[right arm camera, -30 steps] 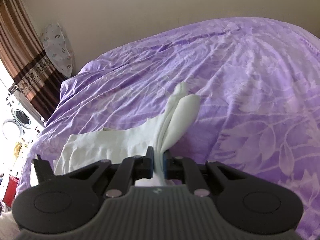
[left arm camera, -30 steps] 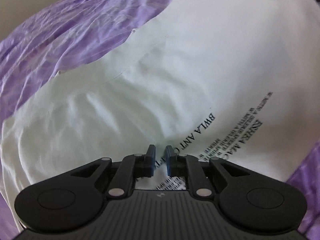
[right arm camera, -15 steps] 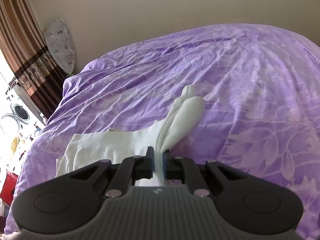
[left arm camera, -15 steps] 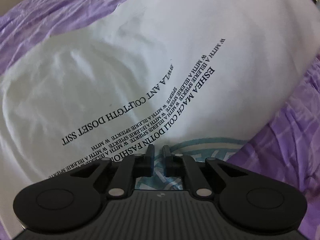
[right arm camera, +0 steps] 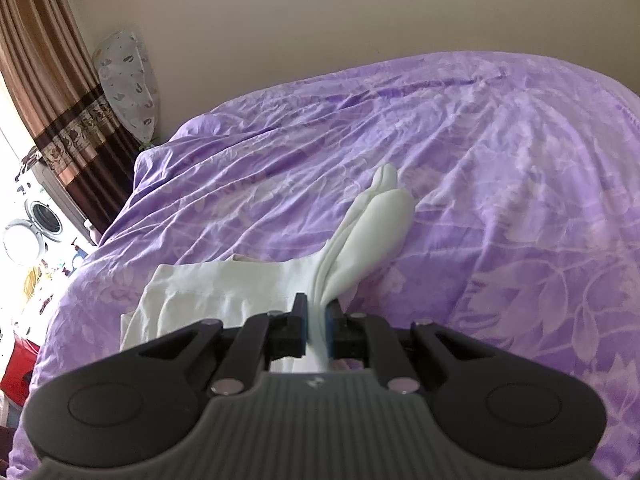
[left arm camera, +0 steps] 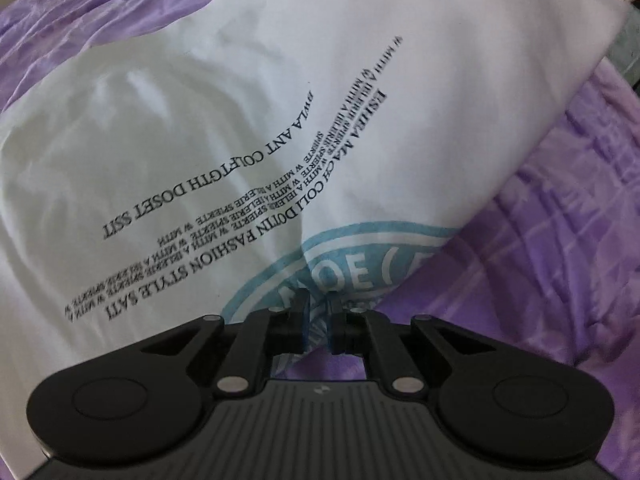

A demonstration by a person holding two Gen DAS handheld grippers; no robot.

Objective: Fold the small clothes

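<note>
A white T-shirt (left arm camera: 248, 92) with black lettering and a blue round print fills the left wrist view, lying on the purple bedspread (left arm camera: 560, 240). My left gripper (left arm camera: 318, 308) is shut on a fold of the shirt at the blue print. In the right wrist view the same white shirt (right arm camera: 224, 292) lies on the bed, with a sleeve-like part (right arm camera: 376, 228) stretching away. My right gripper (right arm camera: 317, 312) is shut on a bunched strip of the shirt's fabric.
The purple bedspread (right arm camera: 480, 160) covers the whole bed. A brown curtain (right arm camera: 52, 92) and a patterned bag (right arm camera: 128, 80) stand by the beige wall at the left. A washing machine (right arm camera: 40, 216) and a red object (right arm camera: 16, 364) are off the bed's left edge.
The left gripper has slid over the shirt from the plain part to the blue print near its edge. The right gripper has kept its hold and shifted slightly.
</note>
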